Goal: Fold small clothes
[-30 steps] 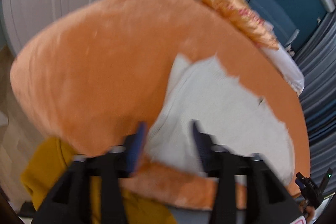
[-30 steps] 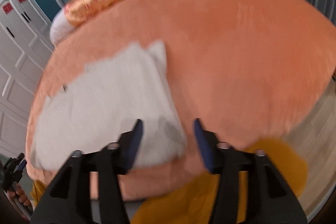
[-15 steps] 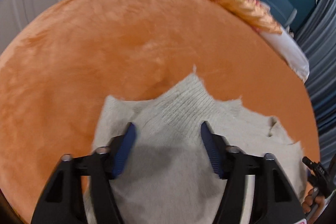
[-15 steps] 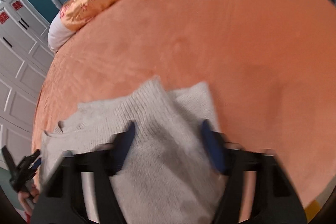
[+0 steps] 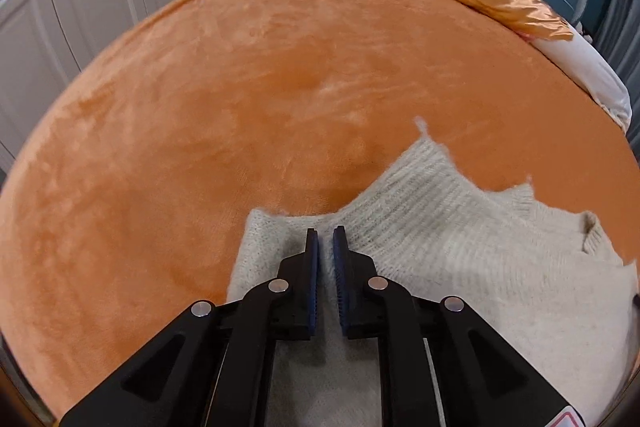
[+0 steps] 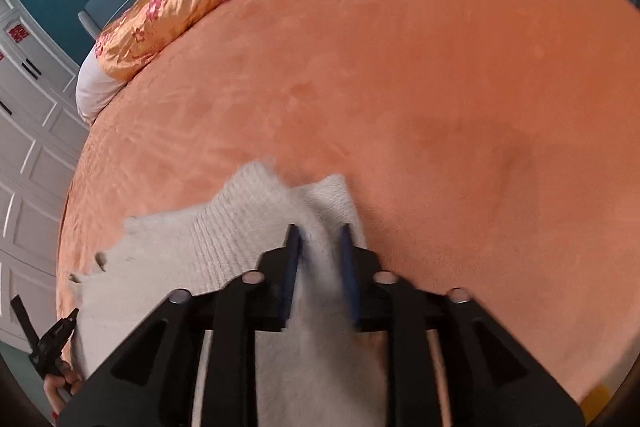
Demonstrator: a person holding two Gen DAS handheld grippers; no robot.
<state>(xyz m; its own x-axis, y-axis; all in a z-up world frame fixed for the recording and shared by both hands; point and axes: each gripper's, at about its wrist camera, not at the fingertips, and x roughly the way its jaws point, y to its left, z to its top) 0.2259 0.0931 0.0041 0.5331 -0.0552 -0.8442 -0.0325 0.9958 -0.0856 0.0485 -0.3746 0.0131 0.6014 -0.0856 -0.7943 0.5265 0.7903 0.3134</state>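
- The left gripper point(image 5: 326, 241), at lower centre of the left wrist view, has just been closing; its 2 blue pads now stand almost together and pinch a thin ridge of the cream knit sweater point(image 5: 460, 259) near that garment's left edge.
- The sweater lies flat on the orange bedspread point(image 5: 240, 99), filling the lower right of that view, with a ribbed cuff or hem pointing toward upper centre.
- In the right wrist view the same sweater point(image 6: 224, 239) spreads across the lower left, and the right gripper point(image 6: 320, 247) at lower centre is clamped on a thicker bunch of knit near the garment's right edge; its jaws, after closing, have eased slightly wider, with cloth between them.
- A gold floral pillow point(image 6: 172, 7) lies at the upper left, well apart from the work.
- Judged step: both edges are gripped, so a fold is about to begin.
- The next move seems to call for lifting both grips together and carrying the held edge evenly across the garment, keeping tension so the loose knit does not slip or bunch.
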